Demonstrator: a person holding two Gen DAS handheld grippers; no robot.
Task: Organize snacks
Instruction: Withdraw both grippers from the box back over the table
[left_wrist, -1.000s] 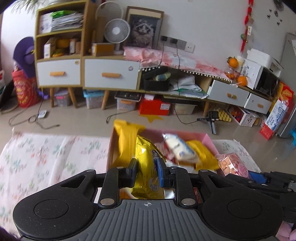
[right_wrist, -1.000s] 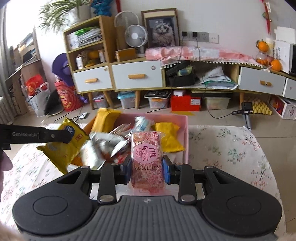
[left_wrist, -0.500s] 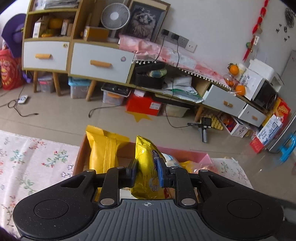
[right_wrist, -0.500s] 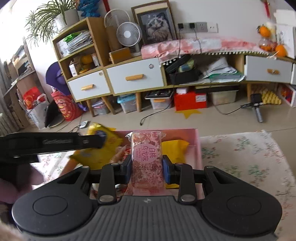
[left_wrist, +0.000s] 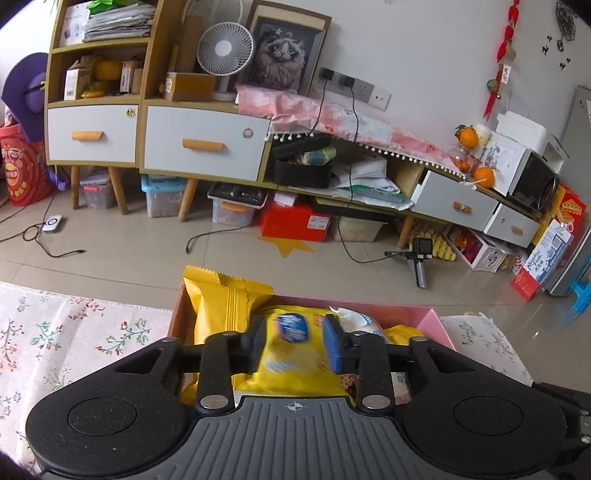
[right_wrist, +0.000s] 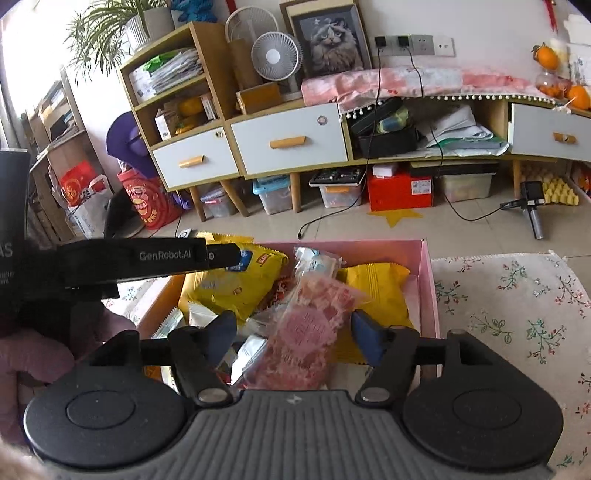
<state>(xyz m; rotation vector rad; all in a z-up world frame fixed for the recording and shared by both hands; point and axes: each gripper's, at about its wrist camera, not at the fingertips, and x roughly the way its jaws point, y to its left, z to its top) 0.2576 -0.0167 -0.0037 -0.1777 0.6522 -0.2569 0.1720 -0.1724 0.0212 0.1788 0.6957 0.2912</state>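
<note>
A: Floral-cloth surface (right_wrist: 517, 295), pink box (right_wrist: 424, 280) nearly full. Status?
B: My left tongs (left_wrist: 294, 345) are opening off the yellow chip bag (left_wrist: 291, 354), right tongs (right_wrist: 291, 332) opening, pink snack pack (right_wrist: 310, 332) dropping in. Both loose; seems nearly done.

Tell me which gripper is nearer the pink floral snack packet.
Right. The right gripper has the pink floral snack packet between its opening jaws; the left gripper hovers farther away, over the yellow chip bag.

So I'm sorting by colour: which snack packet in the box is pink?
The pink floral packet, lying tilted between the right gripper's opening jaws, untouched by either pad. The other large packets in the pink box are yellow.
</note>
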